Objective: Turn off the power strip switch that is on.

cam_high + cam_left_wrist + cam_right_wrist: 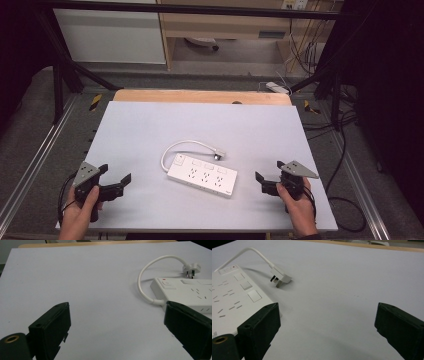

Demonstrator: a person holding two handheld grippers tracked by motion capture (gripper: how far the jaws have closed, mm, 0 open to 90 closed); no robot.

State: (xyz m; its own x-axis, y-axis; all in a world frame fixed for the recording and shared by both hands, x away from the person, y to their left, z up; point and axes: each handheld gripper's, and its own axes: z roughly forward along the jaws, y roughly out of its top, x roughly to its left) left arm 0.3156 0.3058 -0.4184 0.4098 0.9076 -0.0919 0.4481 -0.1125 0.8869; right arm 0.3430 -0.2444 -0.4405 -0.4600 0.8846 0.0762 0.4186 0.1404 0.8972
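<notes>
A white power strip [202,175] lies flat near the middle of the white table [150,125], its short cord looping back to a white plug [218,154] beside it. My left gripper [116,180] is held open at the front left, apart from the strip, nothing between its jaws. My right gripper [269,176] is open at the front right, a little right of the strip's end. In the left gripper view the strip [190,291] and plug [191,268] lie ahead to the right. In the right gripper view the strip [234,295] and plug [282,277] sit to the left.
A wooden board edge [200,96] runs along the table's far side. Black frame bars [65,55] and cables [345,150] flank the table. Another white power strip [276,88] lies on the floor beyond the far edge.
</notes>
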